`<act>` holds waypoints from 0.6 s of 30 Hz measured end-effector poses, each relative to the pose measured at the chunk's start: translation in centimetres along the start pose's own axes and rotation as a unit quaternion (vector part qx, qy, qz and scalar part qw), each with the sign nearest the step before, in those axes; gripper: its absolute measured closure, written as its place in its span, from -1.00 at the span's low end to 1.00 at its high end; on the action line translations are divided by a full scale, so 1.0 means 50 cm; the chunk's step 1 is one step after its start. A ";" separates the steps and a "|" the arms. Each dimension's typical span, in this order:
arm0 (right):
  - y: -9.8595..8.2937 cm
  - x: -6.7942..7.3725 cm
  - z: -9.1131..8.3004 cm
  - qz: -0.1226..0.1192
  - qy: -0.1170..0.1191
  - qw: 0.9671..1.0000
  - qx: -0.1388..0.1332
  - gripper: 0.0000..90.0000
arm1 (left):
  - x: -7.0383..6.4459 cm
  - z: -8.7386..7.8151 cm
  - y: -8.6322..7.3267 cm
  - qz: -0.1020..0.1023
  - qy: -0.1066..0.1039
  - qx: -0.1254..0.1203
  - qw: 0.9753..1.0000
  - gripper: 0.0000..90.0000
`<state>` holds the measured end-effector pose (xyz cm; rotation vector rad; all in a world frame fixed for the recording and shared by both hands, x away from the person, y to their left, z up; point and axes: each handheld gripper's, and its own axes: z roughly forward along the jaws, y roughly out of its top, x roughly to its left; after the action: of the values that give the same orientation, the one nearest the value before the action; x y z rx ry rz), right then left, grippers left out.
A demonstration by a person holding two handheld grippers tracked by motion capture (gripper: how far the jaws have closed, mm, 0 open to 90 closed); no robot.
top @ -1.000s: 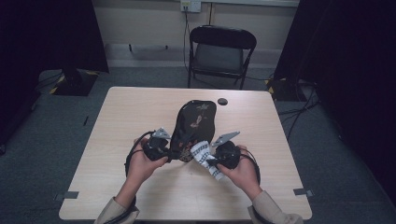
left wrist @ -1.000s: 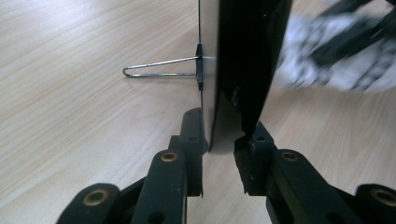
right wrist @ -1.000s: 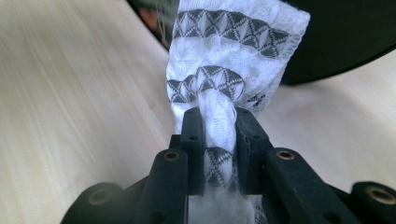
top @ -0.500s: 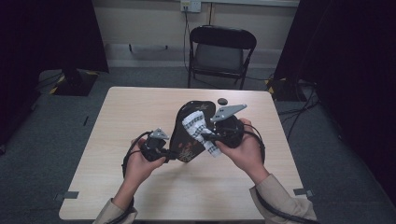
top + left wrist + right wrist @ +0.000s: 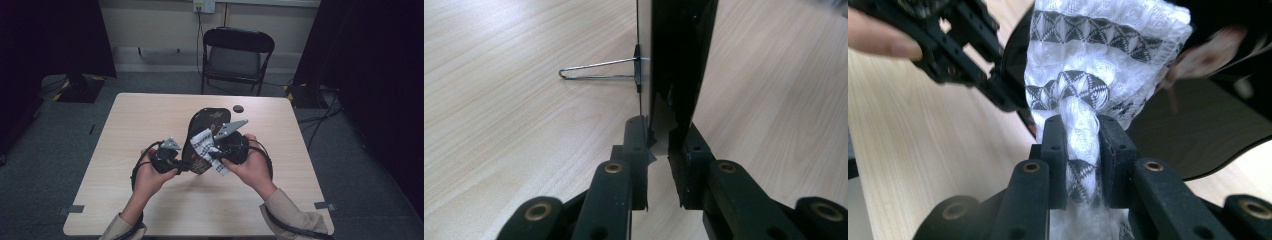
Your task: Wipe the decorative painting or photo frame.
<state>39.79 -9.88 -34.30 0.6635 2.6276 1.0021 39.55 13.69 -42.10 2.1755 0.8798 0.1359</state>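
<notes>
Wiping looks to be the step in hand: the left gripper (image 5: 176, 159) has its jaws pinching the lower edge of a dark glossy picture frame (image 5: 202, 131), held tilted up above the middle of the worktop (image 5: 125, 150), while the right gripper's (image 5: 216, 154) jaws are clamped on a patterned white cloth (image 5: 205, 145) laid against its face. Next, I'd guess, comes a steady drag of the cloth across the glass without twisting the frame free. Open wood lies all around, with a small black disc (image 5: 238, 108) near the far edge.

Bare table (image 5: 150, 120) lies open all around; only a small black disc (image 5: 238, 108) sits behind the mirror (image 5: 202, 125).
</notes>
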 end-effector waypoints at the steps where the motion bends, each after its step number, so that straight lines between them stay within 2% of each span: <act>1: -0.007 0.001 0.007 0.001 0.002 1.000 0.004 0.70 | 0.000 0.000 0.000 0.001 -0.001 0.002 1.000 0.75; 8: -0.051 0.009 0.054 0.008 0.015 0.999 0.029 0.70 | 0.001 0.001 0.001 0.002 -0.001 -0.001 1.000 0.75; 18: -0.115 0.015 0.120 0.030 0.032 0.997 0.063 0.70 | 0.000 0.002 0.002 0.007 -0.001 0.001 1.000 0.75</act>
<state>39.58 -9.93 -42.62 0.7565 2.7597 0.8930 39.60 13.59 -42.10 2.1838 0.8640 0.1383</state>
